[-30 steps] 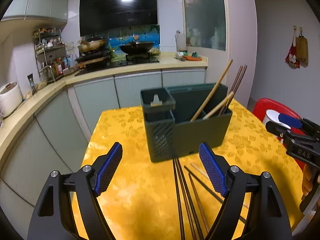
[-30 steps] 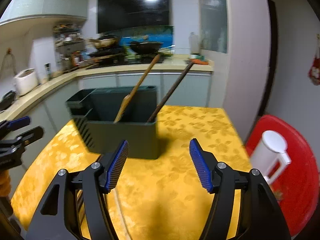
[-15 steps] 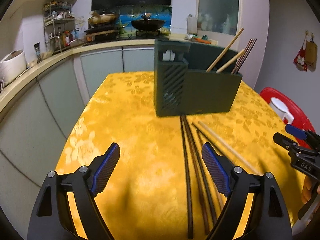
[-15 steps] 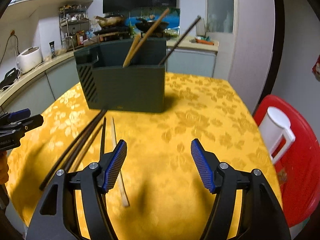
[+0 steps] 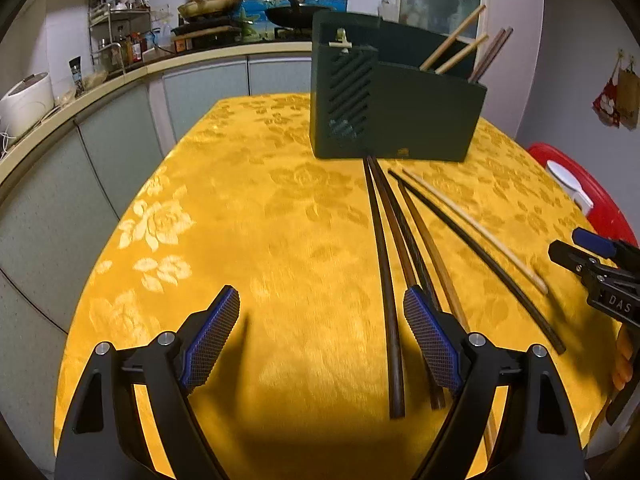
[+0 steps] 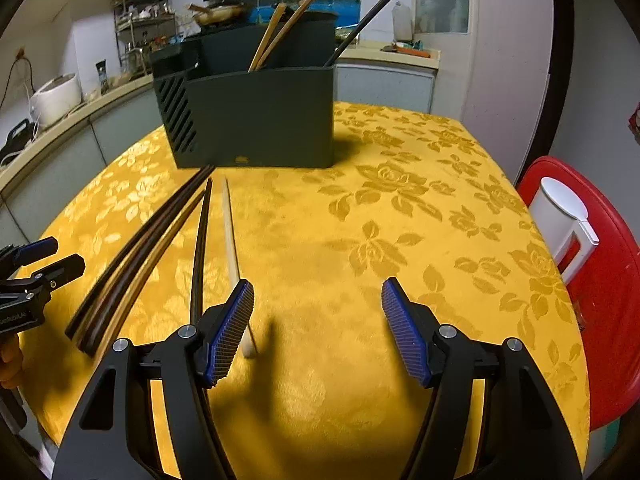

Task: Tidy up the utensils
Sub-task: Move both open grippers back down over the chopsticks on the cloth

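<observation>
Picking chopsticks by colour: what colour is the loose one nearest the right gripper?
Pale cream chopstick; clearest in the right wrist view.

Kitchen: pale grey-green cabinets [image 5: 120, 152] under a cream counter [image 5: 100, 88] along the far and left walls, wire shelf rack [image 5: 118, 28], white rice cooker [image 5: 26, 100], pans on stove [image 5: 208, 4], white walls [image 5: 580, 40].

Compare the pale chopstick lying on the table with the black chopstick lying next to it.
The pale chopstick is cream-coloured; the black chopstick is dark and glossy. The pale chopstick lies farther from the three brown chopsticks; the black chopstick lies between it and them. Both lie flat on the yellow tablecloth, loose, one end towards the green holder, untouched by either gripper.
</observation>
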Tool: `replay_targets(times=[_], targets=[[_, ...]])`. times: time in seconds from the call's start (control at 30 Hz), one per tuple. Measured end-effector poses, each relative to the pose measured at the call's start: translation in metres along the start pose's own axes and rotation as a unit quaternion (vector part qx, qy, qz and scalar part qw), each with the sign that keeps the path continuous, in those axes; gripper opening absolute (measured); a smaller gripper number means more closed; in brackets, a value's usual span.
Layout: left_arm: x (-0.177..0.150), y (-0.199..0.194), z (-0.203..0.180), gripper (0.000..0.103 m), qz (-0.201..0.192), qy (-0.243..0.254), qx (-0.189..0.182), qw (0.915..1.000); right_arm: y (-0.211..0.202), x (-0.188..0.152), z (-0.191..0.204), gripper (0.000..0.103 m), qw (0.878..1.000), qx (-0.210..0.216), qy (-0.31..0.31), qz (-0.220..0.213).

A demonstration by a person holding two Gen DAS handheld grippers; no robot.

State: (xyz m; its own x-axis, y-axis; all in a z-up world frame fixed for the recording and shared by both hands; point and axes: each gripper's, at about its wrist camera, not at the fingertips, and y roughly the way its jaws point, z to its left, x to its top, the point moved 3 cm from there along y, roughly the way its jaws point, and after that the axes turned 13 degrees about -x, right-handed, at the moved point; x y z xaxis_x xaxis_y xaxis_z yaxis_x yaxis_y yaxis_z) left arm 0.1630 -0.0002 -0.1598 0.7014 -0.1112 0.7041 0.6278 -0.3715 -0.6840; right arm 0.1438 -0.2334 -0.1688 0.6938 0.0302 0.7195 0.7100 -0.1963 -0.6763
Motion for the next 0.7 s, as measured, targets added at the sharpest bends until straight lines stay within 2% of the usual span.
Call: replay_targets(times=[0.47,0.7], targets=[[-0.022,0.001,-0.006,0.081,0.022,-0.01,-0.012,0.9996,0.002,-0.018,0.005,0.064,0.999,0.027,-0.023,0.02],[-0.025,0.0,-0.005,0.081,0.024,-0.002,0.003,0.9997,0.003,-0.02,0.009,0.056,0.998,0.039,-0.035,0.024]])
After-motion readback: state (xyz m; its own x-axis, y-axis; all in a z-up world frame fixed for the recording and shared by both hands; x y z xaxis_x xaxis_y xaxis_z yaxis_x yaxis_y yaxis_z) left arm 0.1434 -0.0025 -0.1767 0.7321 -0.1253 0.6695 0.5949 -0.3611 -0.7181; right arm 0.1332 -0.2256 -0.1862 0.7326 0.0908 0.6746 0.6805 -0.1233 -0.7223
